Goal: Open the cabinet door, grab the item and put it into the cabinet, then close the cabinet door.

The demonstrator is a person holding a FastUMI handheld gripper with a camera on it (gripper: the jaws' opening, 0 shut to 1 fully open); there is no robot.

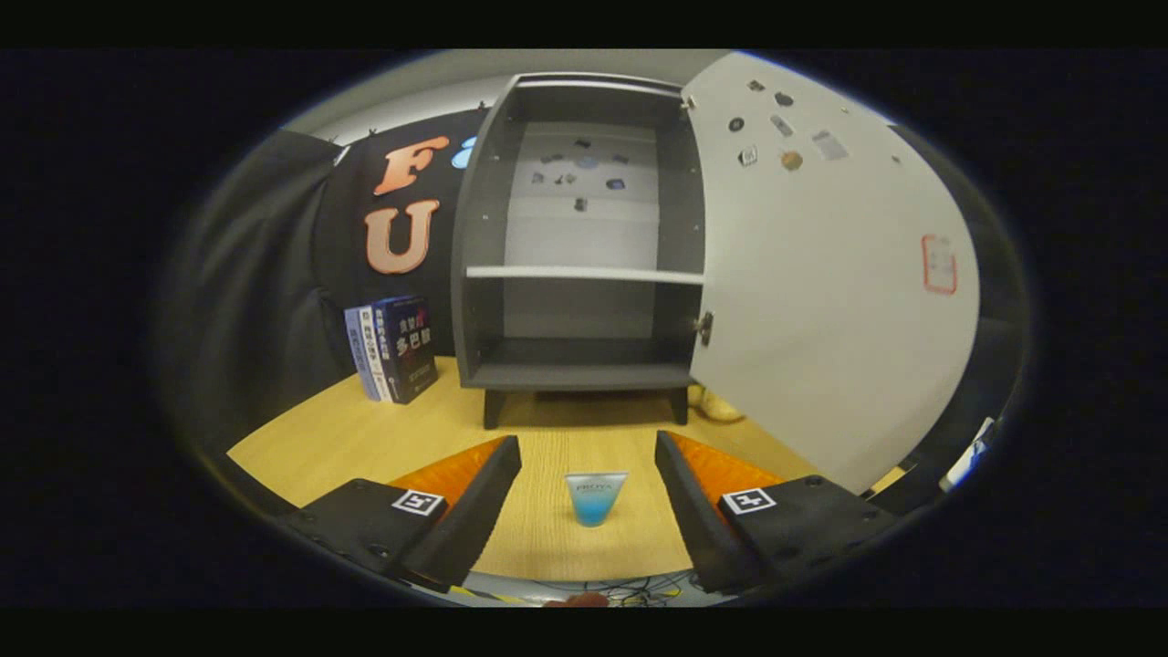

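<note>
A dark grey cabinet [511, 228] stands on short legs at the back of the wooden table [365, 429]. Its white door [821, 292] is swung wide open to the right, showing a light shelf [584, 273] and a bare lower compartment. A small blue-and-clear tube-shaped item [594, 498] stands on the table between my fingers, near their tips. My gripper [589, 456] is open, its fingers spread to either side of the item without touching it.
Several dark books [394, 349] stand upright on the table left of the cabinet. A yellowish object [716, 406] lies half hidden behind the door's lower edge. Small magnets dot the door's upper part. Cables lie below the table's near edge.
</note>
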